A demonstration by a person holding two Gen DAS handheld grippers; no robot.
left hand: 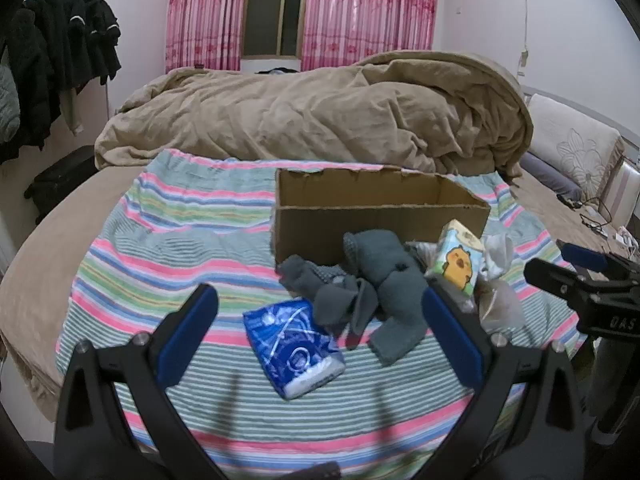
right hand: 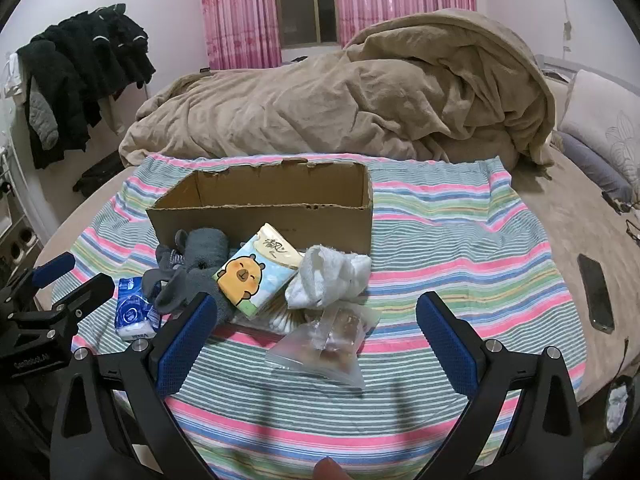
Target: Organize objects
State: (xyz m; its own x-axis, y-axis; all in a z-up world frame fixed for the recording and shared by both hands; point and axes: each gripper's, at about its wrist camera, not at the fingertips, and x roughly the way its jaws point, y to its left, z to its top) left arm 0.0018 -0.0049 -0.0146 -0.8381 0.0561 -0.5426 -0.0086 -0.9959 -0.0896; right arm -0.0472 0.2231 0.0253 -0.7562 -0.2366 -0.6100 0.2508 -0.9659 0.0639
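Note:
An open cardboard box (left hand: 380,208) (right hand: 264,208) stands on a striped cloth (left hand: 160,240) (right hand: 440,240) on the bed. In front of it lie grey socks (left hand: 376,280) (right hand: 192,276), a blue tissue pack (left hand: 294,350) (right hand: 134,314), a capybara tissue pack (left hand: 456,260) (right hand: 256,272), white socks (right hand: 328,276), a bag of cotton swabs (right hand: 280,320) and a clear snack bag (right hand: 332,340). My left gripper (left hand: 318,334) is open and empty above the blue pack. My right gripper (right hand: 316,334) is open and empty above the snack bag.
A rumpled tan duvet (left hand: 320,116) (right hand: 340,100) lies behind the box. A phone (right hand: 596,292) lies on the bed at the right. Cables (left hand: 592,216) lie at the right edge. Dark clothes (left hand: 60,60) (right hand: 80,72) hang at the left.

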